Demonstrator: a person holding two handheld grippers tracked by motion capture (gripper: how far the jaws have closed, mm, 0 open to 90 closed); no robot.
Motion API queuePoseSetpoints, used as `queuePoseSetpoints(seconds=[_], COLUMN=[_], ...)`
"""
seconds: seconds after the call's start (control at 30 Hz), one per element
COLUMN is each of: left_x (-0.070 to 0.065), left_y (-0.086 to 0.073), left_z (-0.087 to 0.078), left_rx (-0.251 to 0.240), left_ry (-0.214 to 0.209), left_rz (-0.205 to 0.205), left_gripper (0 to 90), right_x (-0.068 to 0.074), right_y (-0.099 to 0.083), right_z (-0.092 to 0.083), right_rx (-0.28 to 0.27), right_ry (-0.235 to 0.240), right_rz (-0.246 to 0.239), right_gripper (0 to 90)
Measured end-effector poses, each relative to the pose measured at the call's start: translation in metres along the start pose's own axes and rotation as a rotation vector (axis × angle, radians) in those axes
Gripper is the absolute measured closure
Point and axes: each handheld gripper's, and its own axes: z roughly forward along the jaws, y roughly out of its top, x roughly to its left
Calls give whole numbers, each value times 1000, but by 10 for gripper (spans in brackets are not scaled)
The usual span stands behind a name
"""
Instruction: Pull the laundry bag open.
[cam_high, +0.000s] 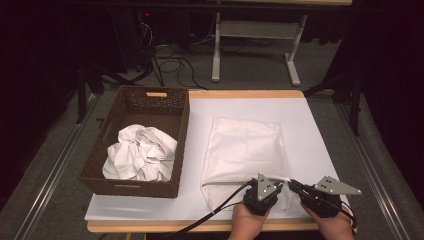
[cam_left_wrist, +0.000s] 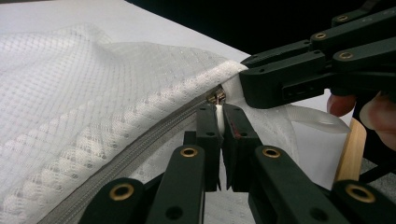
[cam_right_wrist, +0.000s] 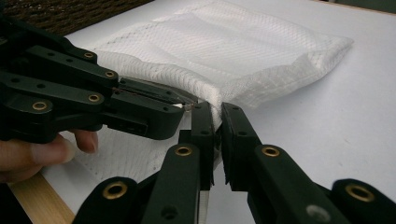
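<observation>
Dim overall in the high view, with light falling from above onto the white table top (cam_high: 300, 120), brightest there and fading fast into near-black surroundings. Soft, slightly grainy rendering, no hard glare. In both gripper views, black jaws near the bottom edge blurred and underexposed, brass rivets catching small glints. Mesh bag (cam_left_wrist: 93, 79) evenly lit, weave sharp mid-distance, softening farther back.
</observation>
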Motion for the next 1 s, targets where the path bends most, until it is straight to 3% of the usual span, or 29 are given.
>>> queuePoseSetpoints(seconds=[0.67, 0.83, 1.0], left_x=[2, 3, 3], left_y=[-2, -2, -2], left_z=[-1, 0, 0], left_rx=[6, 12, 17], left_ry=[7, 2, 8], left_rz=[11, -12, -6], left_gripper=[860, 861, 862], right_x=[2, 2, 2], right_y=[1, 1, 0], right_z=[1, 1, 1], right_rx=[7, 9, 12], right_ry=[3, 8, 12], right_rz=[-10, -10, -8], right_gripper=[865, 868, 870])
